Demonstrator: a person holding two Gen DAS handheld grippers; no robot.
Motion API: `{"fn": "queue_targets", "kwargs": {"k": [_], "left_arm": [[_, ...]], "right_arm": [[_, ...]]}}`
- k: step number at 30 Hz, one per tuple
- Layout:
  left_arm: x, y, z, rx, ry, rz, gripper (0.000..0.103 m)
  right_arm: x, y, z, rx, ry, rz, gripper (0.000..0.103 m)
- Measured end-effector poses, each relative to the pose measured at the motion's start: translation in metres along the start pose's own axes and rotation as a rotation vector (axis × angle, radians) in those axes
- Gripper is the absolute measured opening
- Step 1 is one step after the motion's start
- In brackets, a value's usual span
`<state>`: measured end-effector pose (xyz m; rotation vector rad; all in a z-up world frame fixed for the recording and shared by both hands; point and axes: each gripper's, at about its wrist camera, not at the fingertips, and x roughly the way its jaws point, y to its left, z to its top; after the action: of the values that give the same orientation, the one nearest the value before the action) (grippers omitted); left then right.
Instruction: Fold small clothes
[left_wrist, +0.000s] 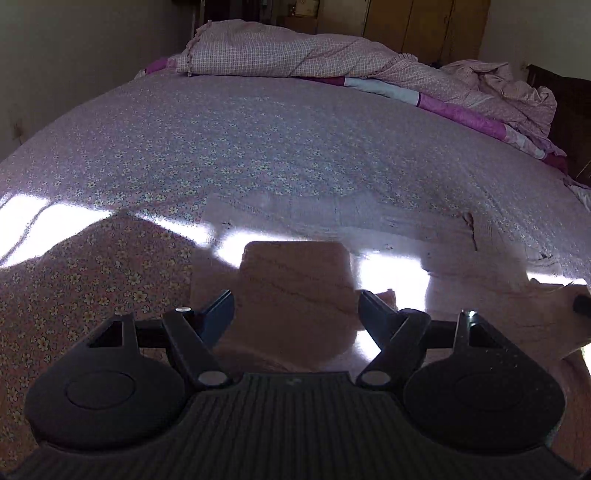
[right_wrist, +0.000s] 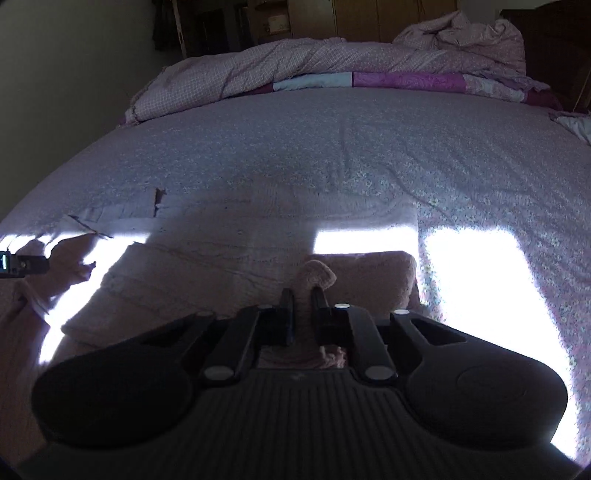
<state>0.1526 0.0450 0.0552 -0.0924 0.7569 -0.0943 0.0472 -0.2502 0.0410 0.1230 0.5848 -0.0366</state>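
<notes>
Pinching a raised fold of the pink garment (right_wrist: 258, 236) on the bed (right_wrist: 332, 155), the right gripper (right_wrist: 302, 295) works beside the left gripper (left_wrist: 295, 299), whose jaws are spread above that garment.

Floral-sheeted bed (left_wrist: 258, 147) — pink garment (left_wrist: 314, 229) spread near, rumpled quilt (left_wrist: 295, 51) behind.

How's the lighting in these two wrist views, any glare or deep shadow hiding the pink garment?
Left wrist: blown-out sun patches cross the bedsheet and pink garment; left gripper in shadow, open. Right wrist: large white glare at right; right gripper dark, shut on a fold of garment; fisheye bends the bed.
</notes>
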Motion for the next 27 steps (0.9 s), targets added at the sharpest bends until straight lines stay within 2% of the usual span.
{"fn": "queue_targets", "kwargs": {"k": [2,4,6,9,11,13,15,18,19,22,24,27], "left_arm": [[0.007,0.003,0.002,-0.018,-0.002,0.013,0.08],[0.018,0.007,0.001,-0.027,0.007,0.04,0.08],[0.03,0.01,0.0,-0.023,0.024,0.085,0.08],[0.049,0.018,-0.007,0.002,0.055,0.158,0.081],[0.052,0.026,-0.01,-0.029,0.036,0.132,0.084],[0.053,0.026,-0.01,-0.007,0.028,0.131,0.085],[0.052,0.023,-0.013,0.025,0.017,0.139,0.086],[0.049,0.025,-0.011,0.016,0.024,0.134,0.086],[0.046,0.025,-0.011,0.007,0.026,0.133,0.086],[0.038,0.028,-0.011,-0.008,0.029,0.147,0.086],[0.027,0.029,-0.012,-0.001,0.022,0.165,0.085],[0.006,0.029,-0.016,0.014,0.002,0.174,0.085]], "right_arm": [[-0.006,-0.002,0.014,-0.004,-0.068,-0.032,0.013],[0.001,-0.005,0.021,-0.015,-0.075,-0.051,0.013],[0.015,-0.008,0.022,-0.014,-0.045,-0.076,0.013],[0.046,-0.017,0.012,-0.005,0.055,-0.1,0.014],[0.062,-0.02,-0.005,0.004,0.118,-0.109,0.017],[0.061,-0.021,-0.015,-0.007,0.072,-0.116,0.016],[0.06,-0.02,-0.016,0.001,0.066,-0.127,0.017],[0.057,-0.018,-0.014,0.018,0.06,-0.131,0.018],[0.054,-0.019,-0.014,0.03,0.059,-0.129,0.02],[0.044,-0.021,-0.013,0.068,0.056,-0.128,0.033],[0.034,-0.022,-0.013,0.092,0.052,-0.112,0.047],[0.014,-0.021,-0.015,0.108,0.039,-0.088,0.048]]}}
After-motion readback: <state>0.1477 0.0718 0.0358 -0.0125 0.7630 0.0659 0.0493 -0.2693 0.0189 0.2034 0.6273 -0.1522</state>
